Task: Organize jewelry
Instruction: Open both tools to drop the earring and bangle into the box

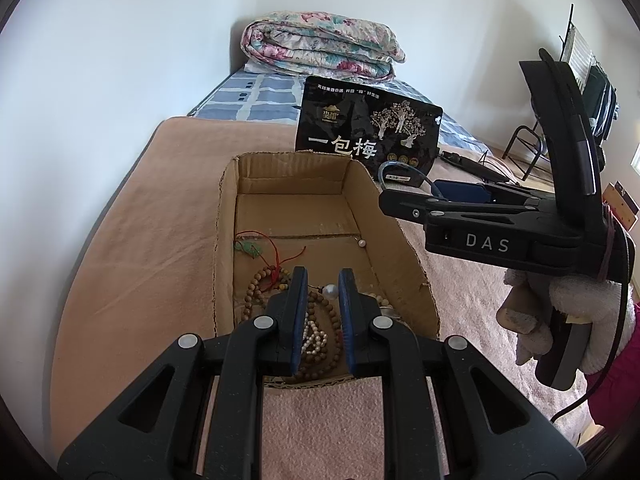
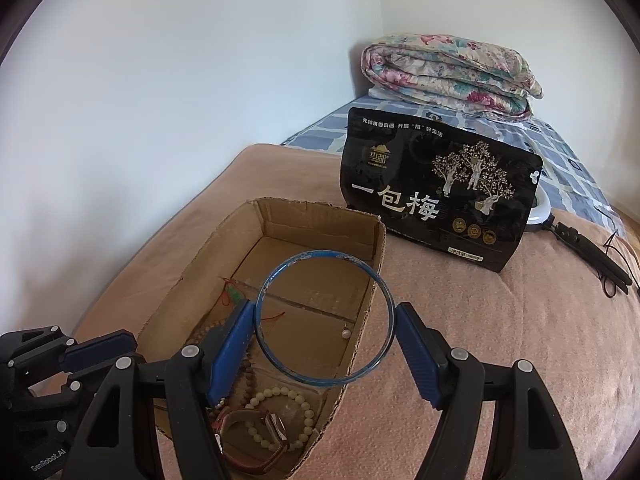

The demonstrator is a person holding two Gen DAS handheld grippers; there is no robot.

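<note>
An open cardboard box [image 1: 228, 216] [image 2: 360, 240] sits on a pink blanket. It holds wooden bead strands [image 1: 256, 292], a white pearl strand [image 1: 314, 338], a green pendant on red cord [image 1: 250, 247] and a loose pearl [image 1: 361, 243] [image 2: 345, 333]; a cream bead bracelet [image 2: 280, 420] and a watch [image 2: 276, 428] lie at its near end. My left gripper [image 1: 323, 280] hovers over the box's near end, narrowly open and empty. My right gripper [image 2: 325, 314] is shut on a blue bangle [image 2: 325, 316] [image 1: 400, 168], held above the box's right wall.
A black snack pouch [image 1: 368, 128] [image 2: 436, 188] stands behind the box. A folded floral quilt [image 1: 320, 44] [image 2: 448, 76] lies on the blue checked sheet beyond. A ring light and black tripod [image 2: 588, 252] lie at the right.
</note>
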